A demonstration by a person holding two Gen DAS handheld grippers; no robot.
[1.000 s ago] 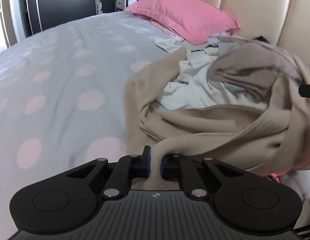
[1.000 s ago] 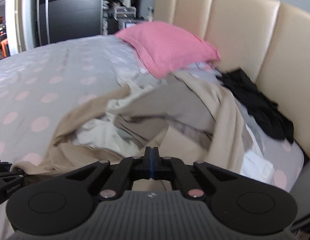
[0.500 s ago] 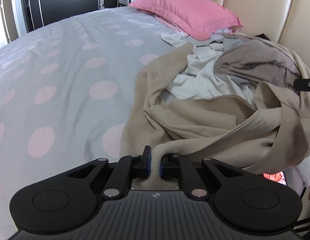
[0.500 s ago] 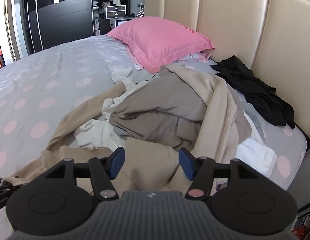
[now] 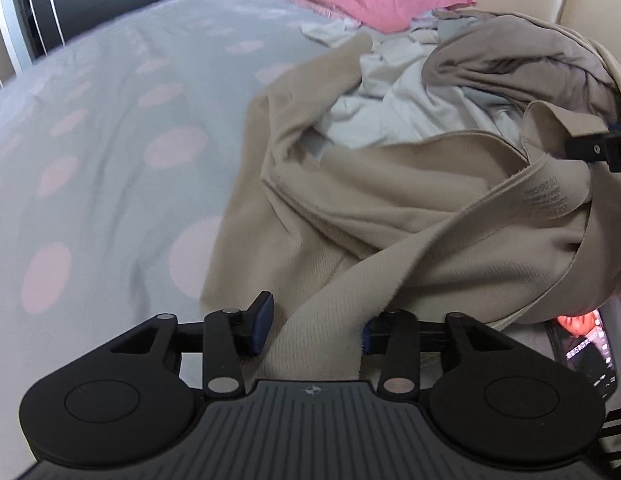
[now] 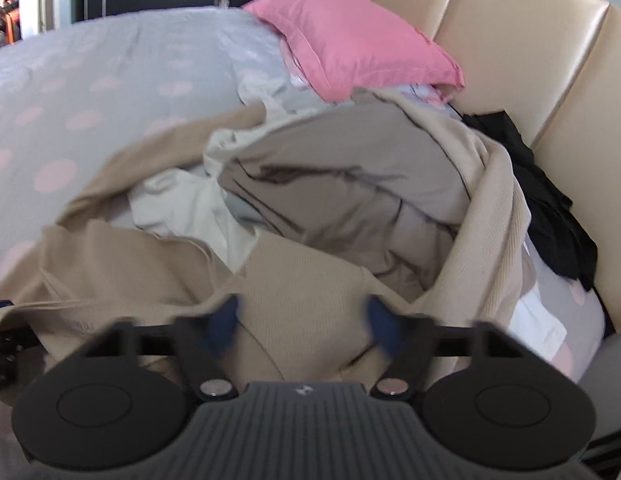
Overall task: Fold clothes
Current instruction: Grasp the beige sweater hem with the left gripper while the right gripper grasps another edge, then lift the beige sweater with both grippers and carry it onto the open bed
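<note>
Here beige knit top (image 5: 390, 216) lies between opening left gripper (image 5: 314, 324) fingers; right gripper (image 6: 302, 320) closing.

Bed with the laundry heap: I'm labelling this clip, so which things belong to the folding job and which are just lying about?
Job:
beige knit garment
grey-brown garment
white garment
black garment
left hand-held gripper, opening
right hand-held gripper, closing

Lying about:
pink pillow
dotted bedspread
headboard
</note>
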